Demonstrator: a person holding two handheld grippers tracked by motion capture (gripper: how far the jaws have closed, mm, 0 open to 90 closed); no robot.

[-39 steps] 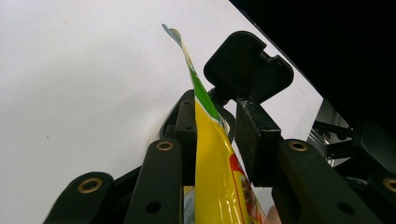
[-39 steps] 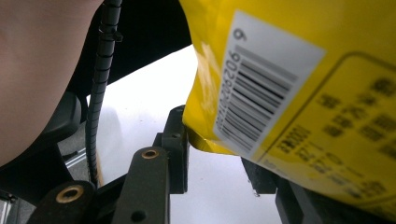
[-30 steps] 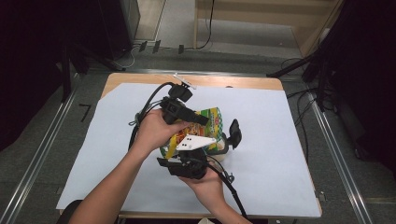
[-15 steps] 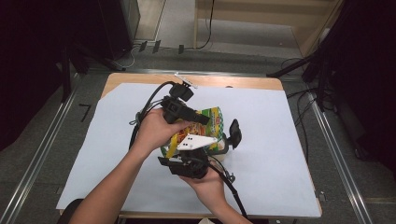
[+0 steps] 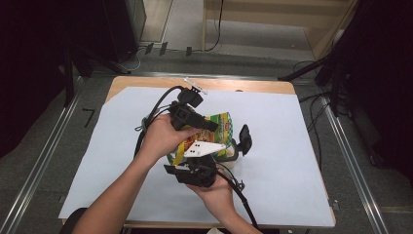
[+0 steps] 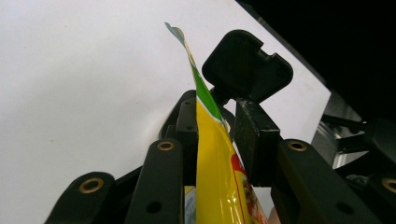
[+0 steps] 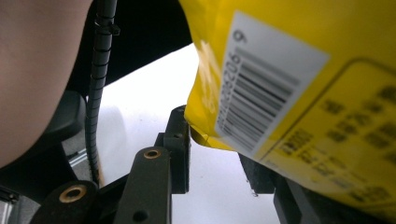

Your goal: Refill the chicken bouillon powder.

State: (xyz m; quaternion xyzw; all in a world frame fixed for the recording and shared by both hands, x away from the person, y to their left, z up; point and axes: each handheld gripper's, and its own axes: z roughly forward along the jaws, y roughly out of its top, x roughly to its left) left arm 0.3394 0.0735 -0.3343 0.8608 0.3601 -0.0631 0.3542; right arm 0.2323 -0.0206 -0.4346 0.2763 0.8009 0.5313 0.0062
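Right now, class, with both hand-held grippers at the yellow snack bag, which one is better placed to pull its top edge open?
Probably the left hand-held gripper: the yellow snack bag stands edge-on between its jaws, near the top edge. The right hand-held gripper sits under the bag's barcode corner, suited to steadying it.

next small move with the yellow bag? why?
Probably close the left tool the rest of the way on the yellow bag. In the left gripper view the bag's edge stands between its jaws, against one pad, with a gap to the other. The right tool has the bag's barcode corner between its jaws, but a firm pinch isn't clear, so secure the left first.
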